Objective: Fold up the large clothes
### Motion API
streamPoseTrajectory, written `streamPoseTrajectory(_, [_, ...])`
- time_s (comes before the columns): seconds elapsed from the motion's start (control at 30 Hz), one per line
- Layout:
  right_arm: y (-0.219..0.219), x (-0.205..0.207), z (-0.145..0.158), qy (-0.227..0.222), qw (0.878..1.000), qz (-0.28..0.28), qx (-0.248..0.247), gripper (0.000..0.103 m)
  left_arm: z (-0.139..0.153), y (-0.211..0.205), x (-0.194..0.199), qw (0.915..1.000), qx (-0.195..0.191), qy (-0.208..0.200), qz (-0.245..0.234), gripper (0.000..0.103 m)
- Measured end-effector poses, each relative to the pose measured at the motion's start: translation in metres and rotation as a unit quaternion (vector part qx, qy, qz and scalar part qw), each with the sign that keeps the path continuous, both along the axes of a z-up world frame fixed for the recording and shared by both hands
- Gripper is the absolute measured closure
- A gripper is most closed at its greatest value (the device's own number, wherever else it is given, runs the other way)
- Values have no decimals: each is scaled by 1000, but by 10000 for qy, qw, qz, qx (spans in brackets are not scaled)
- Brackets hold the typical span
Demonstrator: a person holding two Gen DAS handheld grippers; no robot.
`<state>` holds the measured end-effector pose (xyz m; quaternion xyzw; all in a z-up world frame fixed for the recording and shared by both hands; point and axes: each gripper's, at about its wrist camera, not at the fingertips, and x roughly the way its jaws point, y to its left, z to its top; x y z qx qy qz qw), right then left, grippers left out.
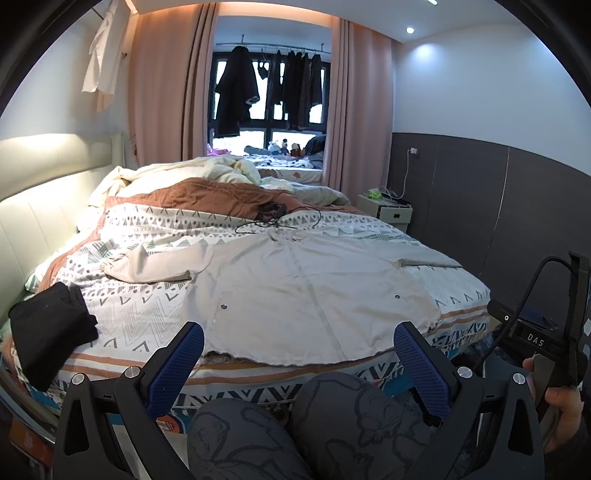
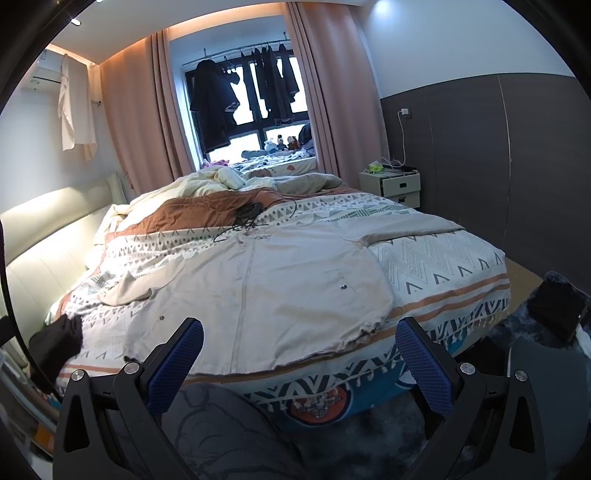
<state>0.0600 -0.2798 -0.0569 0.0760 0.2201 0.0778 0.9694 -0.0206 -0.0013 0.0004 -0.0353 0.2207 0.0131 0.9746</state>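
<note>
Left wrist view: the left gripper [image 1: 299,350], its ribbed blue pads spread apart and empty, hovers short of a beige coat [image 1: 295,288] spread flat on the patterned bed [image 1: 129,306]. Right wrist view: the right gripper [image 2: 299,350] likewise gapes, empty, before the coat's [image 2: 258,288] gathered hem.

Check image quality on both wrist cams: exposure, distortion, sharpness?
Left wrist view: strong fisheye bending with black corner vignette; window is blown out behind dark hanging clothes; ceiling spotlight flares on the wall; the beige jacket is sharp. Right wrist view: same barrel distortion; headboard glows brightly from the cove light; floor under the open right claw is dim.
</note>
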Motion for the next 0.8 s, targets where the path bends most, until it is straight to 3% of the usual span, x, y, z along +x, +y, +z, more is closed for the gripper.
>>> streamPoseTrajectory(0.27, [8, 22, 2, 44, 10000, 36, 28, 0, -1, 6, 12, 10000, -31, 42, 45, 0])
streamPoseTrajectory(0.8, [65, 127, 2, 163, 9991, 401, 50, 0, -5, 67, 88, 9980, -52, 256, 579, 0])
